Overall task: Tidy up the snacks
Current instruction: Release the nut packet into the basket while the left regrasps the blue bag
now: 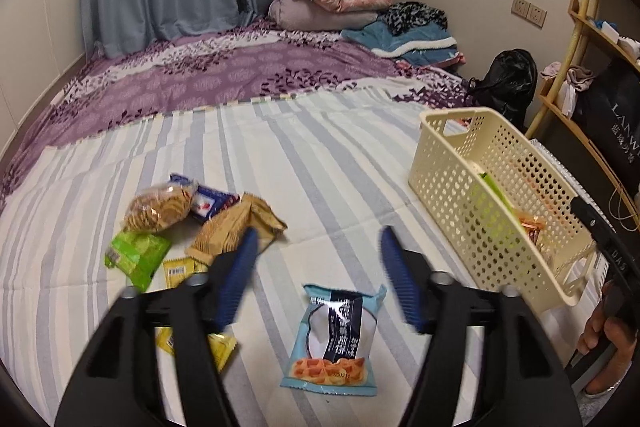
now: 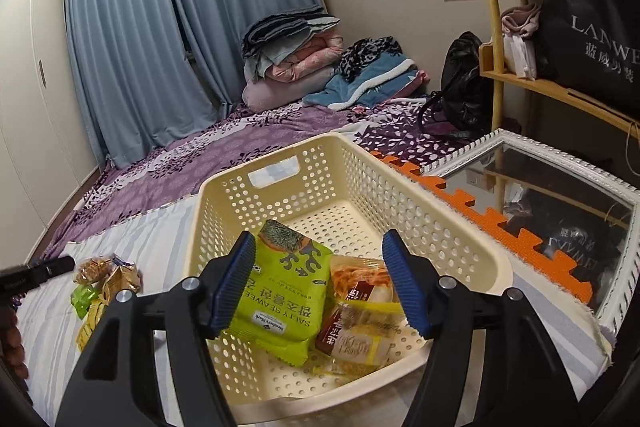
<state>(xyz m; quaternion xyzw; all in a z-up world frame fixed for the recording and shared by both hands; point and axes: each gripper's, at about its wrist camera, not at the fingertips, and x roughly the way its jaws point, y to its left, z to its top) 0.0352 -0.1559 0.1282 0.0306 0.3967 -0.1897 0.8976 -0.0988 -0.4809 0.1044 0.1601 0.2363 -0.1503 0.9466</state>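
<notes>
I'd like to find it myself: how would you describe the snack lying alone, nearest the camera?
On the striped sheet, left of the cream basket, one packet lies apart from the snack pile. It is the only pale blue one, with a dark label and waffles pictured.

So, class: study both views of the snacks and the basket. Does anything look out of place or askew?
Yes. The light blue waffle packet lies alone on the striped sheet, apart from the loose snack pile and outside the cream basket. Nothing looks spilled or damaged.
</notes>
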